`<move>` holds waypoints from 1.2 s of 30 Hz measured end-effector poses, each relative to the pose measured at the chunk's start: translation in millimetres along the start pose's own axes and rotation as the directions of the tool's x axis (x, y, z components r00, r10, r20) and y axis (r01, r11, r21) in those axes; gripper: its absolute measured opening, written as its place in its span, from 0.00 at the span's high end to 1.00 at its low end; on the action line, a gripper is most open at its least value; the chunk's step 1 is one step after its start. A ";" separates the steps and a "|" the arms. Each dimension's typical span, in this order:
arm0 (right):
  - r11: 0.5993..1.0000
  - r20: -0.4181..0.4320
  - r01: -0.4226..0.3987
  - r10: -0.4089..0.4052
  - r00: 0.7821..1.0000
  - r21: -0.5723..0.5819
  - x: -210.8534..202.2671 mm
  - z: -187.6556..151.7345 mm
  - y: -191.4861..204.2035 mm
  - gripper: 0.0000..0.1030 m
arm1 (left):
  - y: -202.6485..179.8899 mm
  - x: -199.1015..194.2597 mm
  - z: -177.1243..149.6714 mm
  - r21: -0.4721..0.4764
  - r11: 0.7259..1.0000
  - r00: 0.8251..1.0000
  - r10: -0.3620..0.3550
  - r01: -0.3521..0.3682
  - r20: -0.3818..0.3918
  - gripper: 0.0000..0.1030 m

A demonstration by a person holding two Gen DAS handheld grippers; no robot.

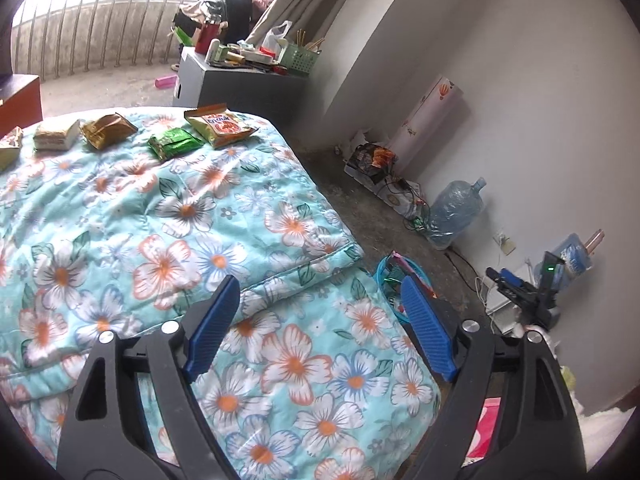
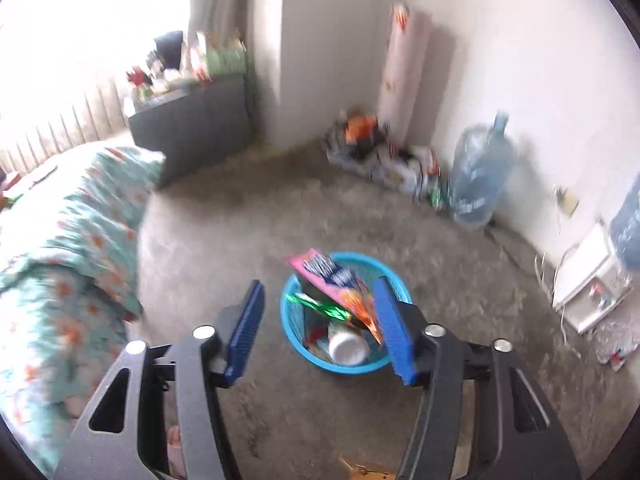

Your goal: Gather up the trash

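Observation:
Several snack wrappers lie in a row at the far end of the floral quilt [image 1: 168, 240]: an orange-and-white packet [image 1: 219, 125], a green foil one [image 1: 174, 147], a gold one [image 1: 107, 129] and a tan one [image 1: 55, 135]. My left gripper [image 1: 318, 294] hovers open over the quilt's near corner, nothing between its blue pads. On the floor stands a blue basket [image 2: 294, 320] holding a pink-and-orange wrapper [image 2: 336, 284], green foil [image 2: 320, 306] and a white cup [image 2: 347, 347]. My right gripper [image 2: 320, 290] hangs open above the basket, empty. The basket [image 1: 382, 270] peeks out beside the bed in the left wrist view.
A grey cabinet [image 1: 240, 88] cluttered with bottles and a green crate stands past the bed. Along the white wall sit a pile of packets [image 2: 372, 148], a rolled mat [image 2: 404, 68], a large water bottle [image 2: 478, 176] and a white appliance [image 2: 592, 284] with cables. Bare concrete floor surrounds the basket.

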State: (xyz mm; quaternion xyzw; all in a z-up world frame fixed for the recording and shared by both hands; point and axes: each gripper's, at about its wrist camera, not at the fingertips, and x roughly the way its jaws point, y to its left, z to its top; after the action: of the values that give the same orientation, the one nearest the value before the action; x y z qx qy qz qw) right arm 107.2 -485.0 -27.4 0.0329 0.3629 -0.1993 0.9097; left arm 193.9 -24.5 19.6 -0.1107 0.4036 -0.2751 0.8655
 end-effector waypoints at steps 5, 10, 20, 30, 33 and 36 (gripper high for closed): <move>0.997 0.236 -0.062 0.052 0.970 0.034 -112.6 -25.7 54.9 0.07 | -13.2 -24.9 -29.1 0.002 0.998 0.998 0.062 -0.062 0.012 0.12; 0.985 0.264 -0.147 0.120 0.957 0.085 -171.0 -58.1 101.9 0.06 | -23.7 -47.0 -55.8 0.003 0.987 0.987 0.160 -0.160 0.028 0.09; 0.989 0.158 -0.136 0.143 0.977 -0.050 -201.1 -105.2 175.6 0.06 | -51.7 -60.6 -101.3 0.066 0.880 0.878 0.459 -0.470 0.134 0.09; 0.987 -0.014 -0.094 0.093 0.996 -0.130 -180.5 -121.4 186.8 0.06 | -46.5 -54.7 -122.8 -0.052 0.868 0.869 0.495 -0.494 0.007 0.09; 0.987 -0.027 -0.085 0.082 0.996 -0.133 -180.8 -123.3 176.8 0.06 | -55.0 -48.8 -126.0 -0.029 0.866 0.866 0.500 -0.500 -0.016 0.09; 0.989 -0.037 -0.066 0.062 0.997 -0.135 -179.6 -126.0 165.1 0.06 | -65.3 -44.8 -127.9 -0.007 0.865 0.865 0.501 -0.502 -0.025 0.09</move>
State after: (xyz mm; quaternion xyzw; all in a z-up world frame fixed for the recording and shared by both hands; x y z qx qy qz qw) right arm -28.5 -246.8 -13.0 -0.0144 0.3892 -0.1442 0.9097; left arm 48.1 -49.1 -7.9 -0.0047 0.4300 -0.0394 0.9020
